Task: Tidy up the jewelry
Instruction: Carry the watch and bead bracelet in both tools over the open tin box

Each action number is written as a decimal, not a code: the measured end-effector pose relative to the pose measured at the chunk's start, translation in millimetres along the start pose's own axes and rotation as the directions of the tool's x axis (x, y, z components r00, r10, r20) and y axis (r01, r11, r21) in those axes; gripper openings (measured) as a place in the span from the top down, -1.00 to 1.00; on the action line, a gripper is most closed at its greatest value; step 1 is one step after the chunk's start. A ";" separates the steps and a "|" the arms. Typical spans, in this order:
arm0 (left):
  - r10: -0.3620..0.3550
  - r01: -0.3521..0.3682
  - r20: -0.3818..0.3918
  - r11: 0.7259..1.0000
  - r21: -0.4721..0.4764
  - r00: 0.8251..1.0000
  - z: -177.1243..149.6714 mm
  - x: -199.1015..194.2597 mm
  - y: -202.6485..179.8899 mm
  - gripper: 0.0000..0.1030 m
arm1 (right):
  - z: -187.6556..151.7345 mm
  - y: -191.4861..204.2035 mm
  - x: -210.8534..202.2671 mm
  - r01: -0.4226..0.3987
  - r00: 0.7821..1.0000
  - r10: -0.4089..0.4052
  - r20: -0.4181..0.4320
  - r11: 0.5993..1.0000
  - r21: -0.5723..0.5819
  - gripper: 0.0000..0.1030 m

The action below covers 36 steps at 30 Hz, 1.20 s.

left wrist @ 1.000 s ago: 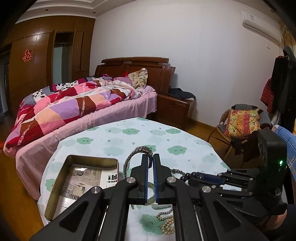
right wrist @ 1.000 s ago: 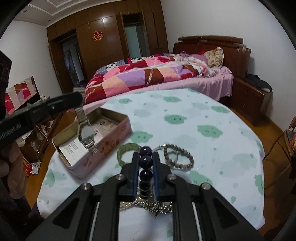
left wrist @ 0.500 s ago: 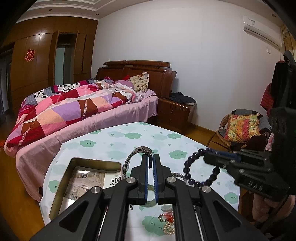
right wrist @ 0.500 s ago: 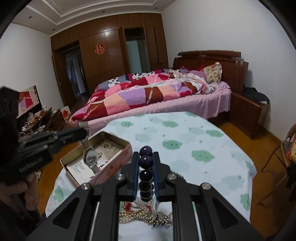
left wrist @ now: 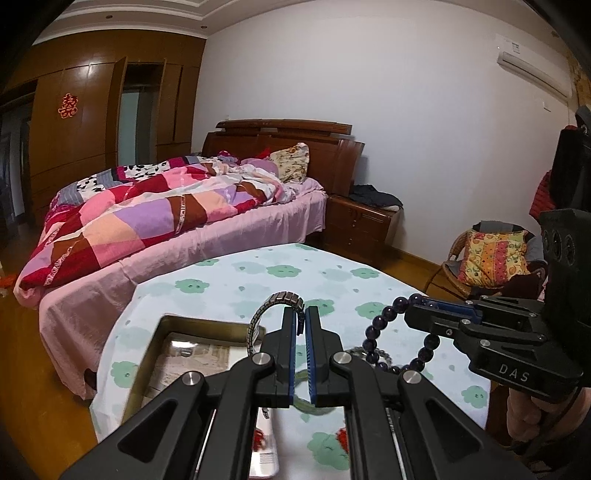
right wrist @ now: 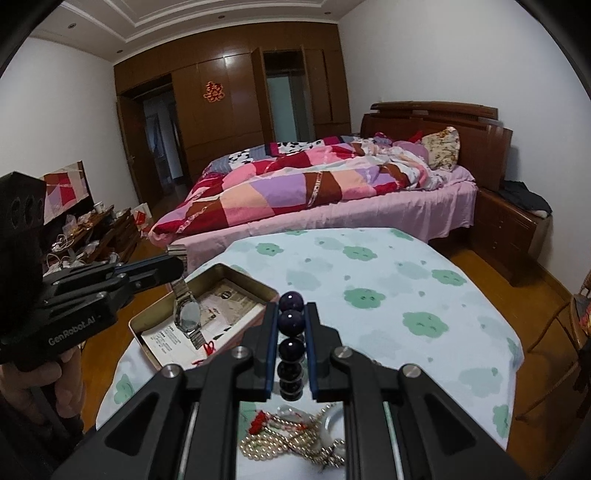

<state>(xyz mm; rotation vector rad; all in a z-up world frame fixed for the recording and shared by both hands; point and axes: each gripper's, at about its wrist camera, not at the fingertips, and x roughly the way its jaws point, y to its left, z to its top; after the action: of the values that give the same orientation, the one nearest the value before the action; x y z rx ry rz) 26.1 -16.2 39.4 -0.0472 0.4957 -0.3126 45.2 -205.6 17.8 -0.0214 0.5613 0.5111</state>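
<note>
Left tongs (left wrist: 303,321) clamp watch (right wrist: 187,312) above tin (right wrist: 258,291); right tongs (right wrist: 291,325) pinch bead bracelet (left wrist: 399,339).

A bedroom is shown. White walls (left wrist: 369,92) are met by a stepped white ceiling (right wrist: 221,18) set with small spotlights. One wall is covered by a dark wooden wardrobe (right wrist: 229,110), on which a red ornament (right wrist: 213,92) is hung. A wooden bed (left wrist: 288,140) is spread with a patchwork quilt (left wrist: 147,218) over a pink sheet. A nightstand (left wrist: 358,221) is placed beside it. An air conditioner (left wrist: 532,74) is mounted high. The floor (left wrist: 33,369) is laid in wood.
</note>
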 end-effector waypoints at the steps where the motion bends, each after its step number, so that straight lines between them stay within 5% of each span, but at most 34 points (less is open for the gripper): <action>1: 0.008 -0.008 -0.002 1.000 -0.003 1.000 1.1 1.4 4.0 0.93 | 1.6 2.4 3.6 -0.006 1.000 0.006 -0.004 1.000 -0.005 0.70; 14: 0.063 -0.065 -0.050 0.998 -0.026 0.997 3.2 26.6 50.9 0.93 | 21.7 37.6 57.1 -0.084 0.994 0.080 -0.068 0.994 -0.064 0.70; 36: 0.100 -0.103 -0.132 0.995 -0.013 0.986 2.5 77.9 88.3 0.93 | 29.2 55.7 130.7 -0.079 0.985 0.067 -0.162 0.994 -0.069 0.70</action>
<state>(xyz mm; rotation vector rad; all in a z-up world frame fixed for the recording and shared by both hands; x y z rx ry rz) 117.3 43.9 -4.9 -0.0205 0.6299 -0.2117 128.6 -92.5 -18.0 -0.1147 0.7009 0.6056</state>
